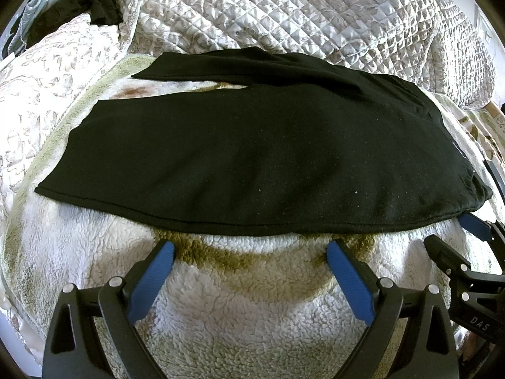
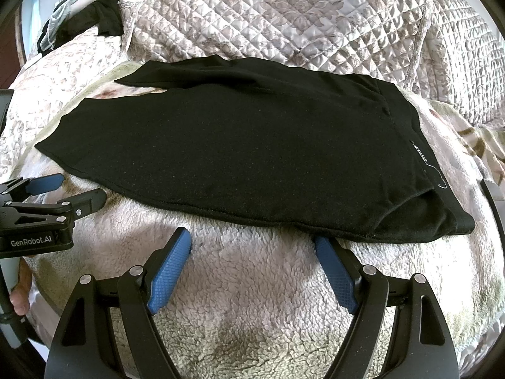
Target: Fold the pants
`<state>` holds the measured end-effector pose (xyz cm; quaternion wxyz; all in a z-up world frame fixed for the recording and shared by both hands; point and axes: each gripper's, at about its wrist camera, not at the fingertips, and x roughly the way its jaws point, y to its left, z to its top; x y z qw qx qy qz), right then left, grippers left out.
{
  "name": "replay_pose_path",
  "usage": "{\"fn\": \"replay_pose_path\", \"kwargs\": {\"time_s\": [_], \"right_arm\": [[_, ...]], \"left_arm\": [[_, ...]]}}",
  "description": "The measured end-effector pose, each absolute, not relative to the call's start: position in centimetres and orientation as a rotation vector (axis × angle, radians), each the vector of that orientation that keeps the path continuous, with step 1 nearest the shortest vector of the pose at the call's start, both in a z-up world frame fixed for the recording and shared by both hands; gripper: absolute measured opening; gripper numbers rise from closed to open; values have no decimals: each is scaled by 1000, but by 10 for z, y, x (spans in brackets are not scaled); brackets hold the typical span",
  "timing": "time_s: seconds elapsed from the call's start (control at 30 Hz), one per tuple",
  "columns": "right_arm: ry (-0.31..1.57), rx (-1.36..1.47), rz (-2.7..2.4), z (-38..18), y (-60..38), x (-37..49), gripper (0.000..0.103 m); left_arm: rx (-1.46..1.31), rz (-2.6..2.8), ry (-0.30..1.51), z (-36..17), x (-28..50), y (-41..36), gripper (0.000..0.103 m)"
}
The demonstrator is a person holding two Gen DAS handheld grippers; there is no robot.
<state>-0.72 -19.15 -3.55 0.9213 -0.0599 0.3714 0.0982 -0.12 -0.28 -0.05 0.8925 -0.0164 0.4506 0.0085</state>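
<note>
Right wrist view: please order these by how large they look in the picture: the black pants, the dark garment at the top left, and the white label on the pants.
1. black pants, by far the largest.
2. dark garment at the top left; it lies farther away, so its true size is unsure.
3. white label near the waistband, the smallest.

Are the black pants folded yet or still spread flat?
Spread flat: the black pants lie unfolded on the fleece blanket, both legs visible side by side.
</note>
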Motion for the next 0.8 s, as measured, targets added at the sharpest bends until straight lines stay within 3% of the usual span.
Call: {"fn": "replay_pose_path", "kwargs": {"time_s": [0.8], "right_arm": [[767, -125, 202, -32, -191, -6, 80]], "left_arm": [[-37, 17, 927, -1, -1, -2, 99]]}}
